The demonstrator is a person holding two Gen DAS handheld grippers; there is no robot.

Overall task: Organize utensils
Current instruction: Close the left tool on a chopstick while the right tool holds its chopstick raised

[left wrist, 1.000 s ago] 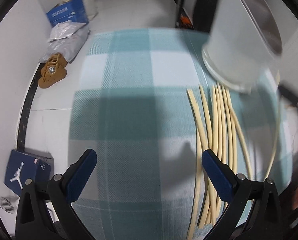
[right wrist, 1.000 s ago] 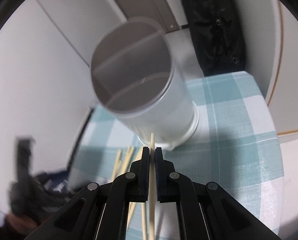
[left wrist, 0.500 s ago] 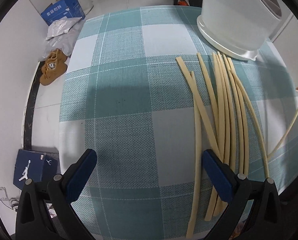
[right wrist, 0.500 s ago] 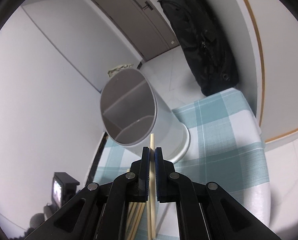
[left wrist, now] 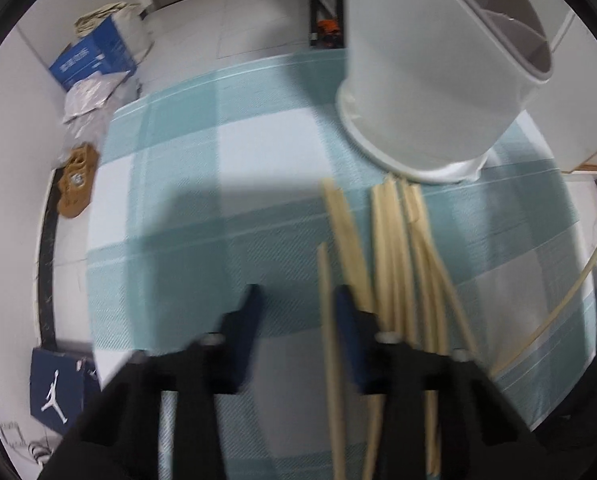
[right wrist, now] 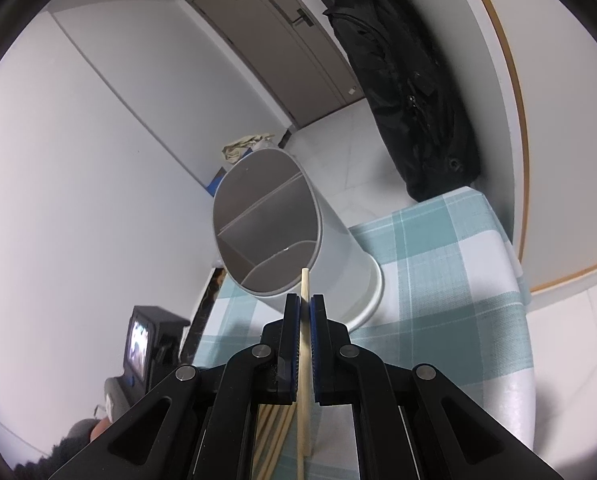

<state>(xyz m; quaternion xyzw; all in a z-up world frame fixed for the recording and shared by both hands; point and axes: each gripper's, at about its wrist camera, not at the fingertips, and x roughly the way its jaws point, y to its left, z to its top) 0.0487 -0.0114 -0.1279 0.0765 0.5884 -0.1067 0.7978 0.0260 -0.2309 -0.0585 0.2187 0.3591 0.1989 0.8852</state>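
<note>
We judge the sorting to be at an early stage: the white divided holder (right wrist: 294, 240) stands at the far side of the checked tablecloth (left wrist: 258, 168), and in the right wrist view the compartments we can see into look empty, with no chopstick standing in them. Our right gripper (right wrist: 305, 316) has its jaws pinched tight on a single chopstick (right wrist: 304, 344), whose tip pokes out just past the pads and points toward the holder's open mouth, near it but not yet inside. So one stick is in the air, on its way to being dropped in. The rest are left: a loose bundle of pale chopsticks (left wrist: 394, 256) lies on the cloth just near of the holder's base (left wrist: 382, 152), their far ends close to its rim. Our left gripper (left wrist: 298, 320) points steeply down over the left edge of that bundle; its jaws have just been closing and now stand narrow, with one stick (left wrist: 326, 320) running up between them, close against the right-hand pad. The view is blurred, so we cannot tell whether the pads press on it yet. By our reckoning nearly the whole job remains: seat the right-hand stick, secure the left one, then clear the pile.
</note>
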